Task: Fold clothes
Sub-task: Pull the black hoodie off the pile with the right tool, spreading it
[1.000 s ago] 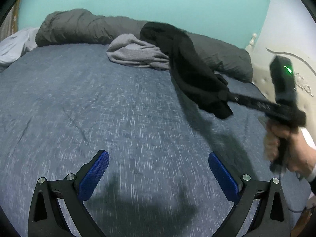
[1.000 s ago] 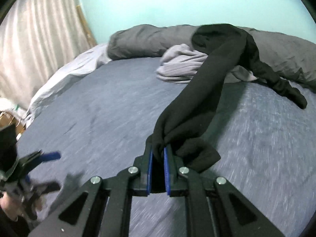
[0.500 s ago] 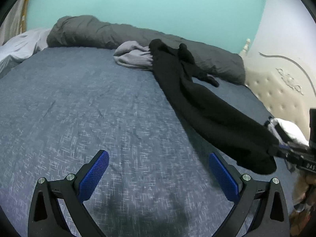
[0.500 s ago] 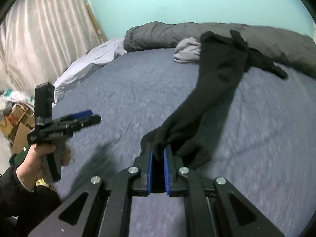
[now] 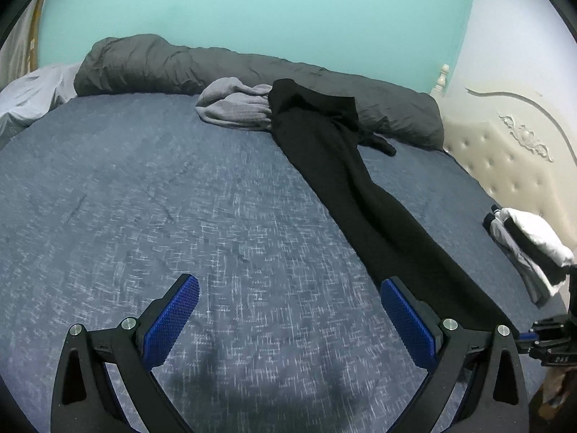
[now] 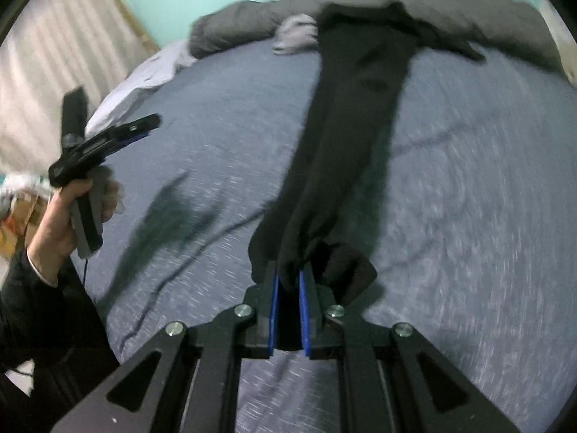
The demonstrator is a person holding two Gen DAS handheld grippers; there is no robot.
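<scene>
R gripper [image 6: 288, 281]: blue pads pressed together on one end of the black garment [image 6: 357, 115], cloth bunched betw. them, a loose flap spilling to the right of the jaws. Held low over the near edge of the bed [image 6: 468, 216].

Black garment runs from that grip in a long narrow strip straight across the blue-grey bedspread toward the far edge; far end spreads wider and lies up against the grey duvet roll [image 6: 238, 25]. A thin dark limb of it trails off to the right at the far end. Looks like trousers or leggings; can't tell which. View is motion-blurred.

L gripper [image 5: 288, 310]: jaws wide apart, nothing betw. the pads, hovering above bare bedspread near the near edge. Seen from the R wrist cam it's off to the left, in the person's left hand [image 6: 68, 216], dark sleeve at the wrist, shadow cast on the bed just beside it.

From L wrist cam: black garment [image 5: 346, 187] passes just beside the L gripper's right finger, running diagonally to the far edge. Light grey garment [image 5: 234, 108] crumpled at the far edge, touching the black one's far end, both against the duvet roll [image 5: 173, 68]. Small stack of folded clothes [image 5: 530, 245], white, black, grey, at the bed's right edge, near the cream tufted headboard [image 5: 505, 158]. Pale sheet [image 5: 29, 97] bunched at far-left corner. Teal wall [image 5: 252, 11] behind.
</scene>
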